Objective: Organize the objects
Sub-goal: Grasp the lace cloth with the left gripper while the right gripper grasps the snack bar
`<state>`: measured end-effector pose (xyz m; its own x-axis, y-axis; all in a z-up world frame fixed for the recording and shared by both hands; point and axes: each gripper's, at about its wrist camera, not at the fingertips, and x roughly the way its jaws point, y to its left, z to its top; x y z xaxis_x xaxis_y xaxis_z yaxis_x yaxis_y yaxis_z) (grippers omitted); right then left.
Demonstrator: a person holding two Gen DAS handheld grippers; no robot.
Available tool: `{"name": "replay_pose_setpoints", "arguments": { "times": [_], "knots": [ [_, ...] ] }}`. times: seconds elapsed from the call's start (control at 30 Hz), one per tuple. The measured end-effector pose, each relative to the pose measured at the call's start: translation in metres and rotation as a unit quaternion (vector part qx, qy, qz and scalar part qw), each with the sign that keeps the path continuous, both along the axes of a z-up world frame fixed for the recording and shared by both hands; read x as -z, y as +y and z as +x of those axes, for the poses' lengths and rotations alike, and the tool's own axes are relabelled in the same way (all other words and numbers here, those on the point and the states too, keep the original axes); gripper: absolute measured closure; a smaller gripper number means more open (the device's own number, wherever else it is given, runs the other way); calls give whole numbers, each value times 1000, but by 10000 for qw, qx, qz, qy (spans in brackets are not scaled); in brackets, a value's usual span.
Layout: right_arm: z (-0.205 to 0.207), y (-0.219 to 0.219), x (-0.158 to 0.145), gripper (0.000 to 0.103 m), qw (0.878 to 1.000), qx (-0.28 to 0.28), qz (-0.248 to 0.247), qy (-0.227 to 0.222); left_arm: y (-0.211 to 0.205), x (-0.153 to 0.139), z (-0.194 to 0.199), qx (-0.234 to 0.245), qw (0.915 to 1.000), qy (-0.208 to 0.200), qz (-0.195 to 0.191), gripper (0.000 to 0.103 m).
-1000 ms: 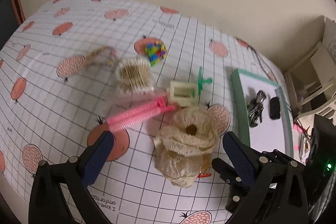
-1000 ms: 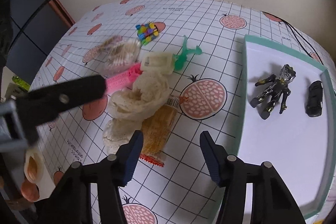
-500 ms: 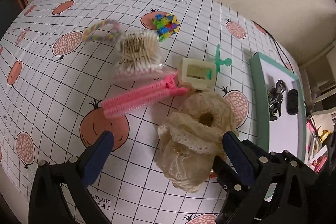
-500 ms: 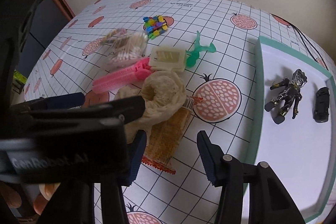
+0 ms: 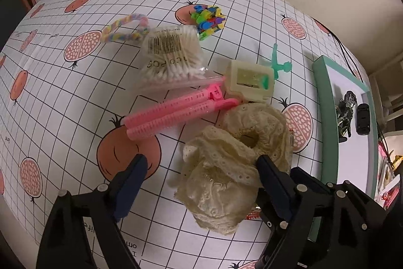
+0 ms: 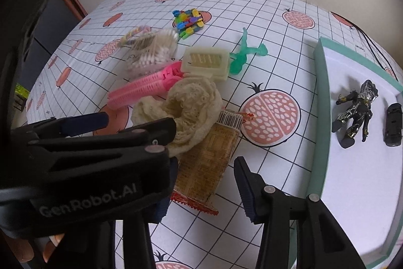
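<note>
Cream lace cloth point(image 5: 234, 163) bunched in a soft heap on the checked surface point(image 5: 75, 97), at about 5 o'clock from the pink hair clip point(image 5: 176, 112) and lying partly over a flat snack packet point(image 6: 206, 160). Left gripper point(image 5: 201, 183) spread wide and empty, right pad touching or nearly touching the cloth's right edge, left pad well out over bare surface at 9 o'clock from the heap. Right gripper point(image 6: 209, 183) likewise released, holding nothing, poised over the packet; its left finger mostly hidden behind the other tool, so exact spacing hard to judge. Likely very light and limp, with no stiffness to push against: apt to sag, trail and drag the packet or snag the clip if lifted by a loose frill. Best taken at the thick gathered ridge near the middle hole, where several folds stack up, pinched deep rather than by the eyelet hem. Not fragile, not slippery, though thin lace may slide out of a shallow pinch. Green tray point(image 6: 320, 117) at 3 o'clock already carrying a dark figurine point(image 6: 355, 110) and a small black toy car point(image 6: 393, 124).
</note>
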<state>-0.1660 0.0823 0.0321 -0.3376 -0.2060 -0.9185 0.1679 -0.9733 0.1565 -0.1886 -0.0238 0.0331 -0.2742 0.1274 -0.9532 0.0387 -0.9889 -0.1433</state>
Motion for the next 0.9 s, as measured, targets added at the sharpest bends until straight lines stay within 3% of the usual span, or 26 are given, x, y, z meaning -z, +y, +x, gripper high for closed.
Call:
{"name": "replay_pose_setpoints", "arguments": {
  "times": [0.4, 0.67, 0.77, 0.9],
  "knots": [
    [-5, 8, 2, 57, 9999, 144, 96, 9, -10, 9, -2, -141, 9998, -156, -21, 36],
    [-9, 13, 11, 61, 9996, 249, 102, -92, -10, 13, 0, -186, 9995, -230, 75, 41],
    [-9, 14, 9, 63, 9996, 267, 93, -64, -7, 13, -3, -165, 9996, -228, 87, 46],
    [-10, 17, 7, 64, 9995, 320, 57, -34, -5, 10, 0, -145, 9996, -203, 105, 62]
  ]
}}
